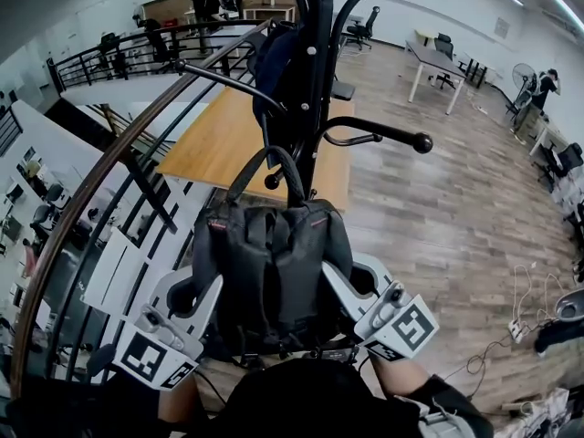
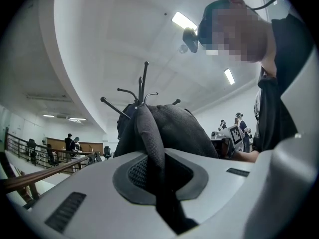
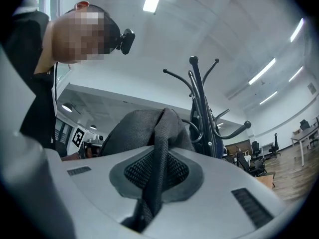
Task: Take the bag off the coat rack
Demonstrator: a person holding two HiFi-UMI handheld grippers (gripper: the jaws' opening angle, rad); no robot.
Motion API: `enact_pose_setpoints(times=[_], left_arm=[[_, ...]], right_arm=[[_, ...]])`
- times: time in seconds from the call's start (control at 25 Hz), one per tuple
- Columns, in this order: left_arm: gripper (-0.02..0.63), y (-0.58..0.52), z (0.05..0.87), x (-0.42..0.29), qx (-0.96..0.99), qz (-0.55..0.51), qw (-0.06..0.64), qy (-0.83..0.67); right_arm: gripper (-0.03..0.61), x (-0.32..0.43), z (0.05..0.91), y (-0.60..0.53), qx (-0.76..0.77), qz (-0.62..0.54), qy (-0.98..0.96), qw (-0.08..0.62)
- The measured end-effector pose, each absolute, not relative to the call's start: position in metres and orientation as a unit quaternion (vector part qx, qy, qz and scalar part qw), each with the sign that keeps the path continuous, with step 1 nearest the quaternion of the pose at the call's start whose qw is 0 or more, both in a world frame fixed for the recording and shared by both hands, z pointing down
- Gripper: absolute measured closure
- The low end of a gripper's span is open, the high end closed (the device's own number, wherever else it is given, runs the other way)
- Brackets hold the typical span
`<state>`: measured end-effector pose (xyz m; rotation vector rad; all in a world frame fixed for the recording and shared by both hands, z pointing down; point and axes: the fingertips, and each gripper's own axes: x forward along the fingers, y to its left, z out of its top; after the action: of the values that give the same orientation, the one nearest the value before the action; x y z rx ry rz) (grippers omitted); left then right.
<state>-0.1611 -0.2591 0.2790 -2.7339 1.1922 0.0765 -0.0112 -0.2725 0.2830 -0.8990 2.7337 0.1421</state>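
Head view: the bag [image 1: 274, 272] is a dark grey-black backpack, soft woven fabric, boxy with rounded corners and flat webbing bands running down its face. It sits squeezed right between the left gripper [image 1: 208, 292] and the right gripper [image 1: 339, 286], one on each flank. Its arched top loop [image 1: 274, 158] reaches up ahead of both grippers to a ball-tipped hook on the coat rack [image 1: 315, 80], which is glossy black tube with curved arms.

Left gripper view: the smooth white jaws are nearly together, pinching a padded strap [image 2: 152, 143] with a fine mesh weave. The strap runs straight through the dark oval pad area, and the bag's bulk rises just past the jaw tips, with the rack's hooks poking up behind it.

Right gripper view: same deal here, jaws almost closed on a second mesh strap [image 3: 160, 153], knobbly netting texture, folded over at the top. The bag bulges just beyond, with the rack pole right of it.
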Motion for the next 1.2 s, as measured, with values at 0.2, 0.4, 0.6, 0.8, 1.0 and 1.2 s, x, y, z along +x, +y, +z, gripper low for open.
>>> enact_pose_setpoints(times=[0.2, 0.4, 0.6, 0.8, 1.0, 1.2], left_arm=[[0.572, -0.243, 0.295, -0.142, -0.907, 0.025, 0.055, 0.417], [0.574, -0.229, 0.310, -0.132, -0.898, 0.018, 0.031, 0.439], [0.574, -0.218, 0.335, -0.123, -0.891, 0.005, 0.005, 0.453], [0.574, -0.209, 0.347, -0.119, -0.892, 0.004, -0.010, 0.451], [0.574, -0.195, 0.346, -0.126, -0.897, 0.015, -0.013, 0.442], [0.574, -0.172, 0.355, -0.129, -0.902, 0.013, -0.017, 0.431]], right_arm=[[0.529, 0.006, 0.297, -0.264, -0.285, 0.039, 0.950, 0.124], [0.529, 0.015, 0.312, -0.257, -0.261, 0.017, 0.958, 0.119], [0.529, 0.022, 0.334, -0.248, -0.251, -0.002, 0.962, 0.109], [0.529, 0.025, 0.345, -0.240, -0.261, -0.002, 0.960, 0.103], [0.529, 0.018, 0.343, -0.224, -0.267, 0.001, 0.959, 0.097], [0.529, 0.016, 0.353, -0.200, -0.281, -0.012, 0.955, 0.089]])
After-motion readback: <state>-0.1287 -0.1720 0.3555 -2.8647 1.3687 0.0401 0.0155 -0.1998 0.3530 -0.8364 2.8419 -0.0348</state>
